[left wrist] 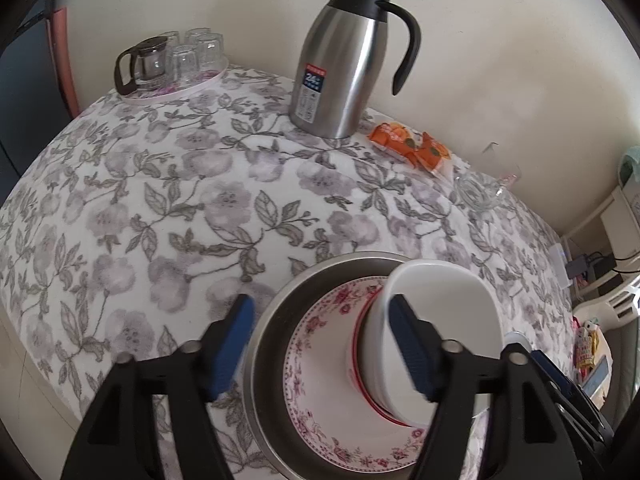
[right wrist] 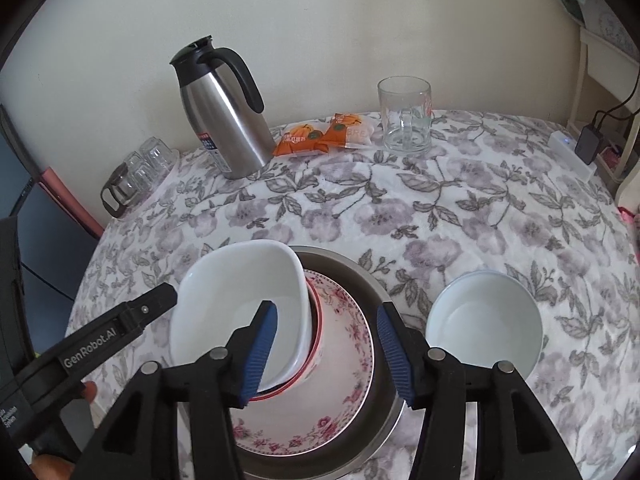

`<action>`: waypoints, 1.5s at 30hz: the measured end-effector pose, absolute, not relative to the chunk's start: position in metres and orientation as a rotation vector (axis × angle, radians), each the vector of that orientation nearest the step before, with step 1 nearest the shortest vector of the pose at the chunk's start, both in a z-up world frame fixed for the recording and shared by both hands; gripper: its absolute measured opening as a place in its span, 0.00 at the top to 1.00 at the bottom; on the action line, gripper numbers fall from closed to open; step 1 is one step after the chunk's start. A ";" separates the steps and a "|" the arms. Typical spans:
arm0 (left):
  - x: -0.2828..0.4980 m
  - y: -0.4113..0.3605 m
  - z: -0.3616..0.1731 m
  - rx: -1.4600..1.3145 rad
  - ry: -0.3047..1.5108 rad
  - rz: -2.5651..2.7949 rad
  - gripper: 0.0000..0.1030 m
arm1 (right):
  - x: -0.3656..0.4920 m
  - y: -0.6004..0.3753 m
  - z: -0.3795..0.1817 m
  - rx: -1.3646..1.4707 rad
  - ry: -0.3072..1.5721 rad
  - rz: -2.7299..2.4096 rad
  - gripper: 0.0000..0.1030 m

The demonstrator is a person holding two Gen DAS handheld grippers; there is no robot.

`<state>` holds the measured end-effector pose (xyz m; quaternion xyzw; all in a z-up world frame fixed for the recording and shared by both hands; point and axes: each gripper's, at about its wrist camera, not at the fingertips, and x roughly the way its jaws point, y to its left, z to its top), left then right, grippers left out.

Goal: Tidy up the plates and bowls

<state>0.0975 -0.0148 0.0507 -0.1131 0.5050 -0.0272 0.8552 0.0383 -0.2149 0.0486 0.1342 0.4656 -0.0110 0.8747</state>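
A steel pan [left wrist: 272, 320] [right wrist: 380, 292] holds a pink-flowered plate [left wrist: 316, 364] [right wrist: 348, 364]. On the plate stands a red-rimmed bowl [right wrist: 316, 320] with a white square bowl [left wrist: 440, 308] [right wrist: 240, 280] nested in it. A pale blue round bowl [right wrist: 484, 320] sits on the cloth right of the pan. My left gripper [left wrist: 320, 348] is open over the pan's left side, one finger [left wrist: 408, 344] at the white bowl's wall. My right gripper [right wrist: 326, 356] is open over the plate, its left finger [right wrist: 260, 352] over the white bowl's rim.
A steel thermos jug [left wrist: 340, 60] [right wrist: 224, 120] stands at the back. Orange snack packets [left wrist: 412, 144] [right wrist: 320, 132] and a glass mug [right wrist: 406, 116] lie beside it. A tray of glasses with a small teapot [left wrist: 172, 64] [right wrist: 136, 176] sits far left. The floral tablecloth [left wrist: 160, 208] covers the table.
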 end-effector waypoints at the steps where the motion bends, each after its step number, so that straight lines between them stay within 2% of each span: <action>1: 0.097 -0.013 0.051 -0.240 1.055 -0.044 0.19 | 0.038 -0.216 0.048 0.280 0.973 -0.025 0.37; 5: 0.096 -0.007 0.053 -0.226 1.024 0.023 0.14 | 0.039 -0.222 0.045 0.292 0.973 -0.041 0.28; 7: 0.095 -0.005 0.055 -0.223 1.007 0.053 0.13 | 0.039 -0.225 0.044 0.300 0.971 -0.047 0.18; 9: 0.094 -0.004 0.056 -0.224 0.994 0.075 0.11 | 0.038 -0.228 0.044 0.307 0.965 -0.052 0.12; 11: 0.093 -0.003 0.058 -0.220 0.983 0.096 0.05 | 0.037 -0.231 0.045 0.314 0.960 -0.055 0.06; 13: 0.092 -0.004 0.060 -0.207 0.970 0.112 0.05 | 0.036 -0.236 0.045 0.320 0.954 -0.070 0.01; 21: 0.087 -0.011 0.068 -0.165 0.939 0.176 0.04 | 0.027 -0.253 0.046 0.326 0.925 -0.095 0.00; 27: 0.073 -0.018 0.089 -0.195 0.832 0.164 0.04 | 0.018 -0.268 0.054 0.299 0.864 -0.142 0.00; 37: 0.049 -0.084 0.120 -0.123 0.685 -0.068 0.04 | 0.001 -0.320 0.060 0.314 0.829 -0.239 0.00; 45: 0.026 -0.137 0.128 -0.083 0.648 -0.260 0.04 | -0.020 -0.370 0.054 0.365 0.835 -0.339 0.00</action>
